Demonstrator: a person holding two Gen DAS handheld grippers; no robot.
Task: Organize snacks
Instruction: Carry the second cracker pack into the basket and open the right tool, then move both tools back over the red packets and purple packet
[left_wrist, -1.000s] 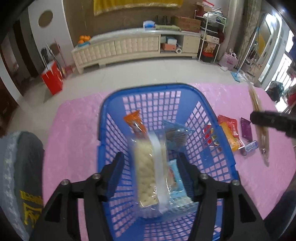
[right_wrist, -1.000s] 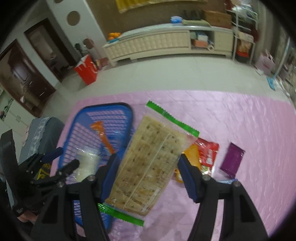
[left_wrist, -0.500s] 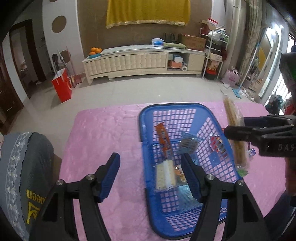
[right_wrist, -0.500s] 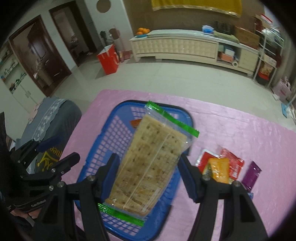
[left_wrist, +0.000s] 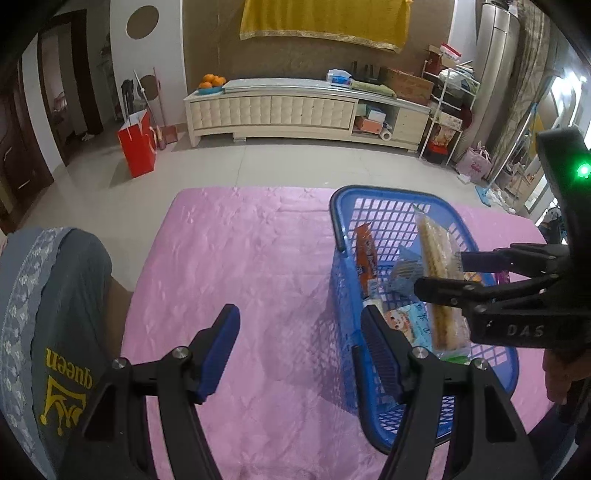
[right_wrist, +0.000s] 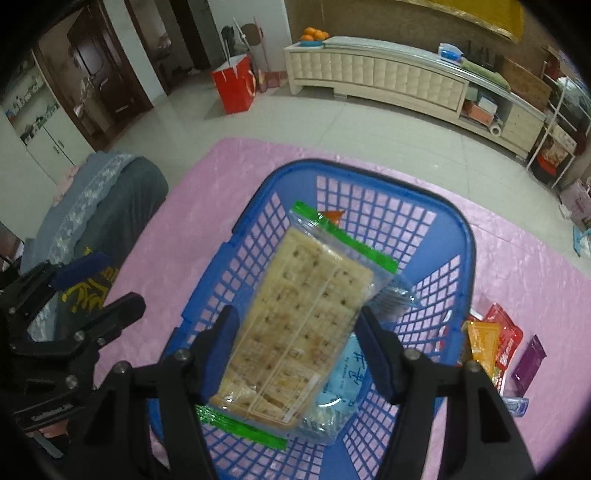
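Right gripper pinching crackers, now over basket mid-frame | left gripper spread, empty, withdrawn lower left | I judge drop next.

The right gripper is clamping a cracker pack, pointing downward; the left gripper is hanging open and empty.

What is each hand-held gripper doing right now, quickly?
Left hand-held gripper: open, nothing between its fingers.
Right hand-held gripper: shut on the cracker pack, above the blue basket.
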